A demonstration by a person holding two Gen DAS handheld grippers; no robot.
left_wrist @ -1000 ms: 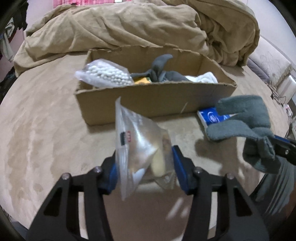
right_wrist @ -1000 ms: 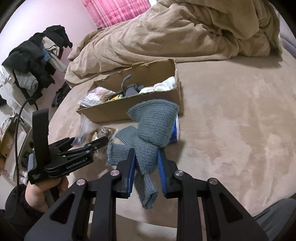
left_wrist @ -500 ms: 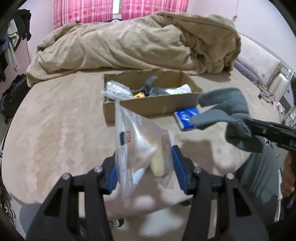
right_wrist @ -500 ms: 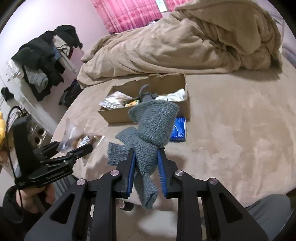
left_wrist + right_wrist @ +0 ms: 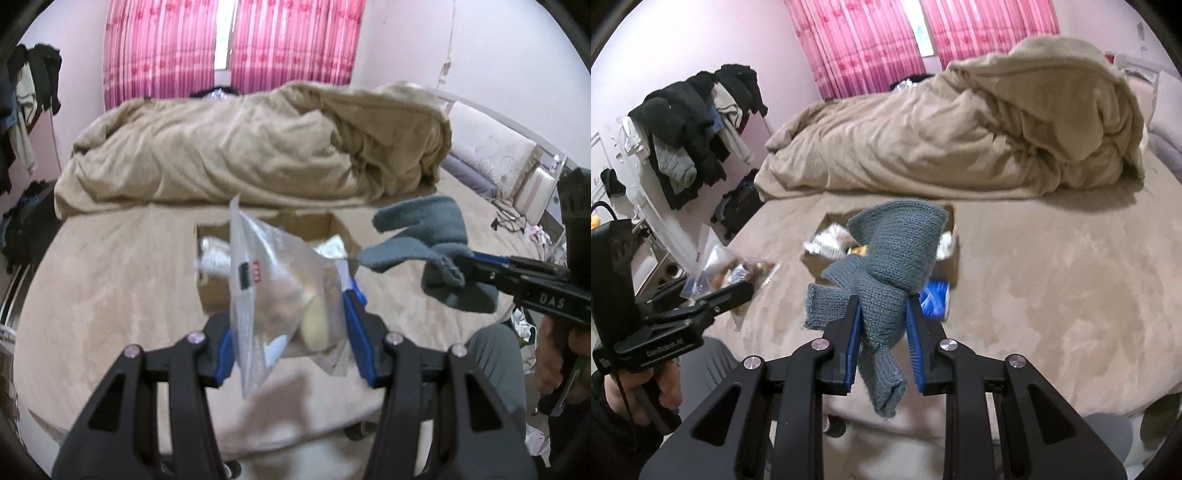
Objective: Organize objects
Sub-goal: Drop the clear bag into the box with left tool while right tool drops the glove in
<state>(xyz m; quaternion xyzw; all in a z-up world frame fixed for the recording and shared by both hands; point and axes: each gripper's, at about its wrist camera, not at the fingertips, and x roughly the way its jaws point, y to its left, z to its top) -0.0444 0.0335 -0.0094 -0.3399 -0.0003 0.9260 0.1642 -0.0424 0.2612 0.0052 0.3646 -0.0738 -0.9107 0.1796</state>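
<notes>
My left gripper [image 5: 290, 325] is shut on a clear plastic zip bag [image 5: 280, 295] with small items inside, held up in the air well back from the bed's edge. My right gripper [image 5: 882, 325] is shut on a grey knitted glove [image 5: 894, 258], also held in the air. The glove shows at the right of the left wrist view [image 5: 424, 243], and the bag at the left of the right wrist view [image 5: 727, 266]. An open cardboard box [image 5: 945, 254] with several items inside sits on the bed, partly hidden behind the bag and glove. A blue packet [image 5: 936, 299] lies in front of the box.
A crumpled tan duvet [image 5: 258, 147] fills the far half of the bed [image 5: 1052, 295]. Clothes hang on a rack [image 5: 694, 118] at the left wall. Pink curtains [image 5: 229, 44] hang behind. Cables and clutter lie on the floor at the right [image 5: 524, 229].
Both grippers have pulled back and up from the box, still holding the bag and the glove. The box now looks smaller and farther away, and the curtains have come into view.
</notes>
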